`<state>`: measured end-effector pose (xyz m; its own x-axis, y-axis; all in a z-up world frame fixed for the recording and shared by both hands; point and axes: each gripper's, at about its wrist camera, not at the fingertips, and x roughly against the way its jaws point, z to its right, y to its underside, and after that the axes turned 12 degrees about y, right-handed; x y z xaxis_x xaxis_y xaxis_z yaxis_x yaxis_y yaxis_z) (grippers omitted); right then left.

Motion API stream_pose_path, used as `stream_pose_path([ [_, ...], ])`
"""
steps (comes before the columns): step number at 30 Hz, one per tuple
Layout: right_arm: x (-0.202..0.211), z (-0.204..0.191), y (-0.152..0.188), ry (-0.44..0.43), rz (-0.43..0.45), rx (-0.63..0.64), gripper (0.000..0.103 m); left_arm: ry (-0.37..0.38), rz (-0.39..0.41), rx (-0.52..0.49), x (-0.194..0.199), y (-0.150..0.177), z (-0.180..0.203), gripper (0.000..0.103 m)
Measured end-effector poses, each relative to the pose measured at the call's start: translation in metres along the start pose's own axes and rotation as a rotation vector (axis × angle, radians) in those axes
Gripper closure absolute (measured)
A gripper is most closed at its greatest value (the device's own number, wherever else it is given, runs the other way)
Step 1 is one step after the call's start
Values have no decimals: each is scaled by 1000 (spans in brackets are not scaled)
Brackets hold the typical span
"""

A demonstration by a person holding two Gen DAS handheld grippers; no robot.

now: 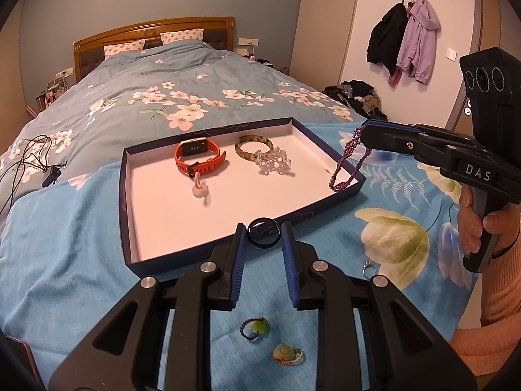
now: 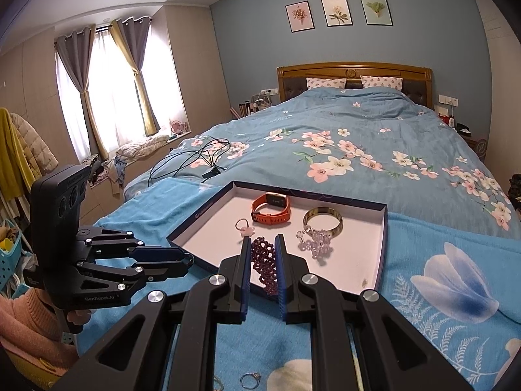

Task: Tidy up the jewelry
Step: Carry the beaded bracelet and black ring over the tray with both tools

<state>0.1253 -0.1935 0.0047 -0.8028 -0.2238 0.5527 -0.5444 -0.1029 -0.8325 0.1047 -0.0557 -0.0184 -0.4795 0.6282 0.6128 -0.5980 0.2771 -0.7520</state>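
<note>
A shallow navy-rimmed tray (image 1: 128, 202) with a white floor lies on the blue bedspread. In it are an orange watch (image 1: 198, 156), an amber bangle (image 1: 254, 148), a clear crystal bracelet (image 1: 275, 161) and a pale pink charm (image 1: 199, 190). My left gripper (image 1: 263, 232) is shut on a dark round ring (image 1: 263, 238) just over the tray's near rim. My right gripper (image 2: 263, 244) is shut on a purple bead bracelet (image 2: 263, 262), which dangles over the tray's right rim (image 1: 350, 163). Loose on the bedspread are a silver ring (image 1: 369, 268) and two green-stone rings (image 1: 255, 327).
Black cables (image 1: 29, 159) lie on the flowered quilt left of the tray. A clothes pile (image 1: 358, 96) sits past the bed's right side and coats (image 1: 403, 42) hang on the wall. A person's hand (image 1: 482, 224) and pink sleeve hold the right gripper.
</note>
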Motion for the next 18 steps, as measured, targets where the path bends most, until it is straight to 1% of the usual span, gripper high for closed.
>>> stream_pose_path([
  [12,-5,2,-6,-3,0,-5,91,-16,9,-4,-2,-9,-5,81],
  [18,-16,3,-13,-6,-7,-17,91,-24,11,-5,-3,-11,-8,81],
])
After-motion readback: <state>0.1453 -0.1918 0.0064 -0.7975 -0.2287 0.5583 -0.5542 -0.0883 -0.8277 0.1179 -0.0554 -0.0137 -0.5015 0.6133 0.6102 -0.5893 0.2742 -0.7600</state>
